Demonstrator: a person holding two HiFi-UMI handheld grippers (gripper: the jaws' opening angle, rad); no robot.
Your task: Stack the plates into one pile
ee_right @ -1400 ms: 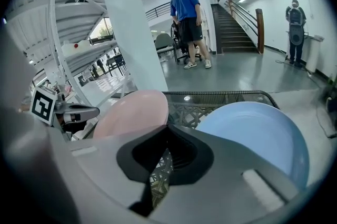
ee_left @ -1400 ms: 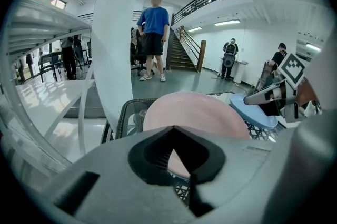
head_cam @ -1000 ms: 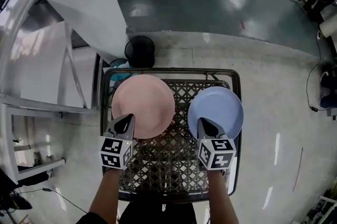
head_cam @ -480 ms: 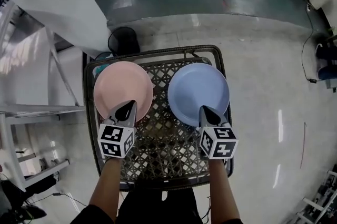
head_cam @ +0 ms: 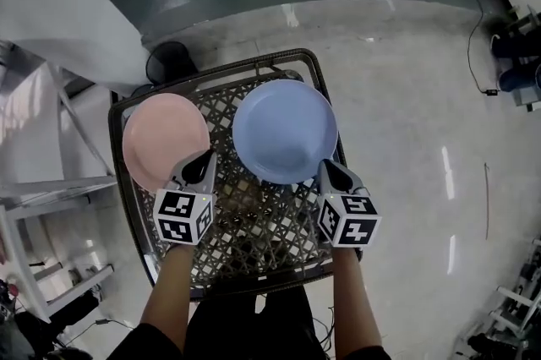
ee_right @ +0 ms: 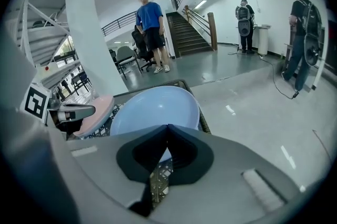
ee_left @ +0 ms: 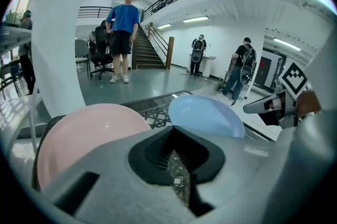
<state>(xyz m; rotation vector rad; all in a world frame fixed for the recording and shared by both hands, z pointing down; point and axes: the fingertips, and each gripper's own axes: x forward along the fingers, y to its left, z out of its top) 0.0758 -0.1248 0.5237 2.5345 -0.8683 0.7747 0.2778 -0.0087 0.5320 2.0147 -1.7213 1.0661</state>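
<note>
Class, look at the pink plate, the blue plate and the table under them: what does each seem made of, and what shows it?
Pink plate: probably plastic or melamine; matte, even colour, no sharp glare.
Blue plate: likely the same; smooth, soft sheen.
Table: dark openwork lattice, woven wicker or metal; cannot tell which.

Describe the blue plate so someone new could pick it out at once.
Look at the dark lattice-top table in the middle of the head view. Two plates lie on it side by side, and the blue plate is the right-hand one, by the far right corner. Colour settles it: its only neighbour is the pink plate.
</note>
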